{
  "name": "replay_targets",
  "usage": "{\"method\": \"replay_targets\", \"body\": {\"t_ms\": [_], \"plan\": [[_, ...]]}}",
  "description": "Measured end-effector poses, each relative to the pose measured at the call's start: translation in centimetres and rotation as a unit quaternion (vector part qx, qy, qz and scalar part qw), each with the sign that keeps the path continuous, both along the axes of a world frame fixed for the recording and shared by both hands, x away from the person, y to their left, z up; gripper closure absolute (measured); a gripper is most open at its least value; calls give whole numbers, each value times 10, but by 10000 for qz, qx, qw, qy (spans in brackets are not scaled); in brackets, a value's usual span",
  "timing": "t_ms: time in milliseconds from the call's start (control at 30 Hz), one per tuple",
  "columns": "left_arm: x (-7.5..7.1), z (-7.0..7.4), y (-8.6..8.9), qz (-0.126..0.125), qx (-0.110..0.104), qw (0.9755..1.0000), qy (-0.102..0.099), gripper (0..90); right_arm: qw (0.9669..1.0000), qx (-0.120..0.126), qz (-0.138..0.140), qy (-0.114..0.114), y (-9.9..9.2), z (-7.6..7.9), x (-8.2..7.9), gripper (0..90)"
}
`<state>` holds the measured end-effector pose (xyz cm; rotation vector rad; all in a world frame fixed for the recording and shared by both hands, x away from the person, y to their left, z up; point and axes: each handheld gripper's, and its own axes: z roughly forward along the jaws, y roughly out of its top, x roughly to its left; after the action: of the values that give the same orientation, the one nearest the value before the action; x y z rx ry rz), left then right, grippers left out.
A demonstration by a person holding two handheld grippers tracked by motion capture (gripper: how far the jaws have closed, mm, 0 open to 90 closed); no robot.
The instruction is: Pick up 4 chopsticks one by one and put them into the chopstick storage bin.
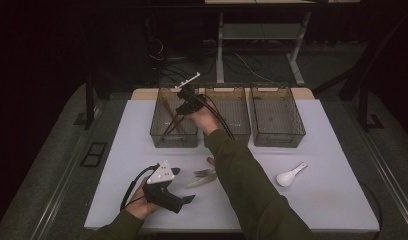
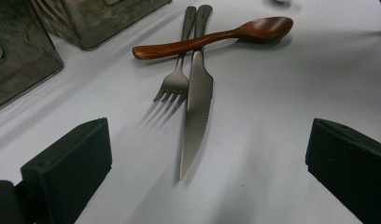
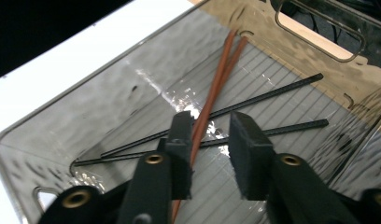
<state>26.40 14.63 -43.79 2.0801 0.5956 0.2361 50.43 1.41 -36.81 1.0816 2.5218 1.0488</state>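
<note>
dark room, white table (image 1: 142,125). i'm hovering the right gripper (image 3: 209,140), jaws apart and empty, over brown chopsticks (image 3: 216,84) in the left bin (image 3: 109,93); i'm lifting straight out. left gripper (image 2: 202,163) is resting released near the knife (image 2: 198,107).

Olive sleeves (image 1: 242,170), black claws, trailing cables

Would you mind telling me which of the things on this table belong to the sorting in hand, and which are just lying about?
In hand:
- right gripper, jaws parted over the brown chopsticks
- black chopsticks beside them
- left bin holding both pairs

Lying about:
- fork, knife and wooden spoon, crossed on the table
- white spoon
- middle bin, right bin
</note>
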Motion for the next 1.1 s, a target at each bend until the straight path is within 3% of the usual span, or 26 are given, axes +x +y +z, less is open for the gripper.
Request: {"method": "replay_targets", "body": {"t_ms": [400,833,1100], "plan": [[0,-1,0,38,-24,10000,38,0,9985,323,405,-147,-17,17,-21,464],[1,-1,2,32,1,10000,92,0,9950,668,692,-256,-60,26,-47,403],[2,-1,5,42,1,9999,111,0,9935,747,818,-274,-87,23,-63,386]]}}
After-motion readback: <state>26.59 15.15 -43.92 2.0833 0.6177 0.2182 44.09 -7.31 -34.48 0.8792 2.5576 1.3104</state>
